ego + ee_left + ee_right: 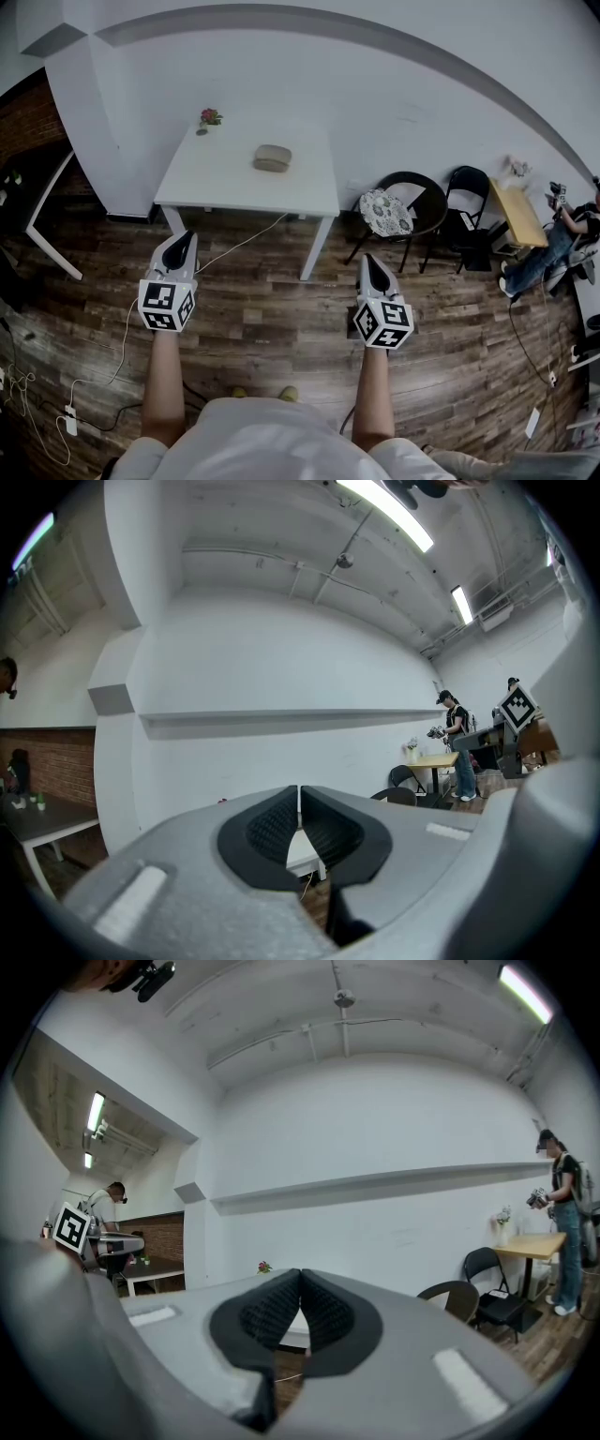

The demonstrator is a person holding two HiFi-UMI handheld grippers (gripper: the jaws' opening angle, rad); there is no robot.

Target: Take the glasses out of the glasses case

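Note:
A closed grey-beige glasses case (273, 157) lies on the white table (216, 183), toward its far middle. No glasses are visible. My left gripper (181, 246) is held over the wooden floor, short of the table's near left edge, with its jaws shut and nothing between them. My right gripper (372, 267) hovers over the floor to the right of the table's near right leg, also shut and empty. In the left gripper view the left gripper (299, 794) has its tips touching; in the right gripper view the right gripper (301, 1277) is closed the same way.
A small pot of red flowers (208, 118) stands at the table's far left corner. Black chairs (405, 208) stand right of the table, one with a patterned cushion. A cable (246, 241) runs over the floor. Another person (565, 230) sits at the far right by a wooden table (516, 214).

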